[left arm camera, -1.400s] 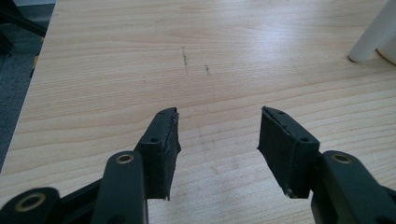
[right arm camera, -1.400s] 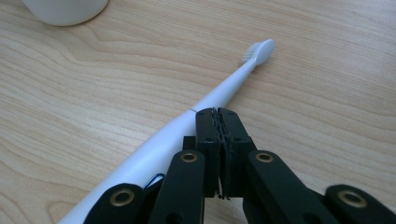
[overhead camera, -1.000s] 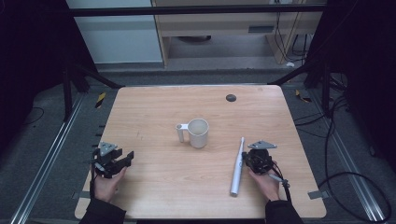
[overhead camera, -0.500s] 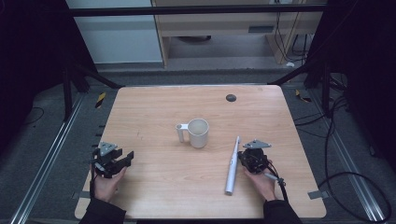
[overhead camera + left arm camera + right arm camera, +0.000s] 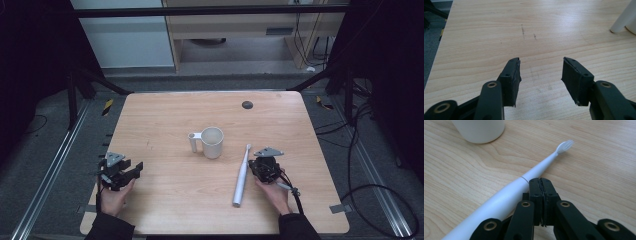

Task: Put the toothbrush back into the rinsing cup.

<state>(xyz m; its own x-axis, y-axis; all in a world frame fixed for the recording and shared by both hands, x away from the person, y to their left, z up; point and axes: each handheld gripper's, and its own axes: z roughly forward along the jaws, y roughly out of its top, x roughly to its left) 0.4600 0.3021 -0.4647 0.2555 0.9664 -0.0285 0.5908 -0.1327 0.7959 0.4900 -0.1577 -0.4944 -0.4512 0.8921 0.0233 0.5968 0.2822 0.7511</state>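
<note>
Left gripper (image 5: 134, 170) rests at the wooden table's (image 5: 165, 125) near-left edge, jaws parted and empty, likely waiting. Mid-table stands a white handled mug (image 5: 210, 142). Just right lies a white electric toothbrush (image 5: 241, 176); the right gripper (image 5: 541, 182), clenched empty, nudges its handle sideways.

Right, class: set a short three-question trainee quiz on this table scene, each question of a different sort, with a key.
1. True or false: the right gripper has its jaws pressed together with nothing between them.
2. Which way does the toothbrush point its bristle head? A toward the mug B toward the person C off the table's left edge
3. Fill in: the left gripper is ____.

Key: 1 true, it lies beside the toothbrush. 2 A, the mug stands upright just beyond. 3 open, over bare table.
</note>
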